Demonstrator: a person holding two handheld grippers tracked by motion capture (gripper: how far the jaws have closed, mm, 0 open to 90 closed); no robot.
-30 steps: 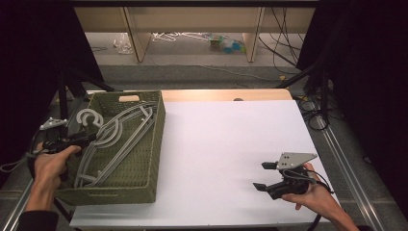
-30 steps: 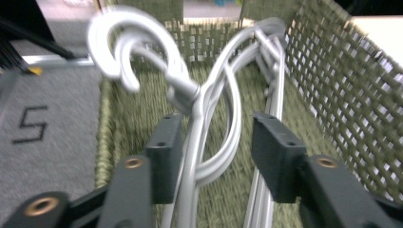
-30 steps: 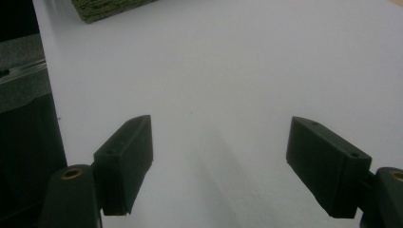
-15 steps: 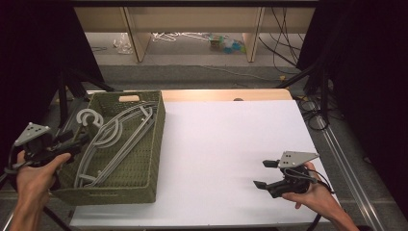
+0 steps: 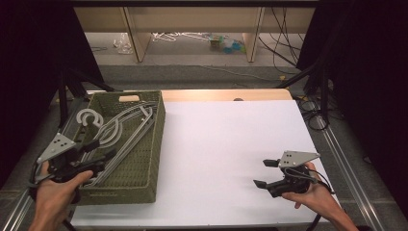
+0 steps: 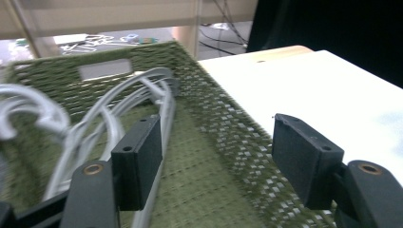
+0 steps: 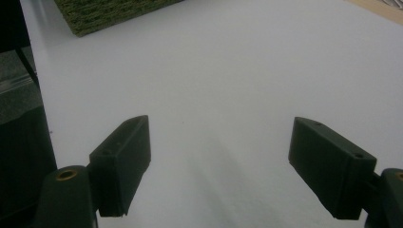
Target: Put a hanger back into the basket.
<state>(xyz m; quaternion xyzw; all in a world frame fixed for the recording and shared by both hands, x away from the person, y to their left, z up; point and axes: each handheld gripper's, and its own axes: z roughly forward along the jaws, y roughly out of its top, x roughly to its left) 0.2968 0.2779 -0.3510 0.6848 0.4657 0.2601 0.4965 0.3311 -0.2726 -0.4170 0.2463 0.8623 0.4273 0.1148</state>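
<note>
You face a white tabletop point(image 5: 231, 154) that fills the middle of the high view, with a strip of pale wood point(image 5: 226, 95) showing along its far edge. Metal rails point(image 5: 344, 154) run along its right and left sides. Beyond the far edge lies a grey floor point(image 5: 202, 74), lighter farther back, where a pile of white clutter point(image 5: 178, 36) and a small teal item point(image 5: 233, 45) sit. Two light wooden legs point(image 5: 136, 33) of a bench or shelf stand there. Black curtains point(image 5: 365, 72) close off both sides. Dark cables point(image 5: 284, 43) trail across the floor at the right. The light is dim and even.
</note>
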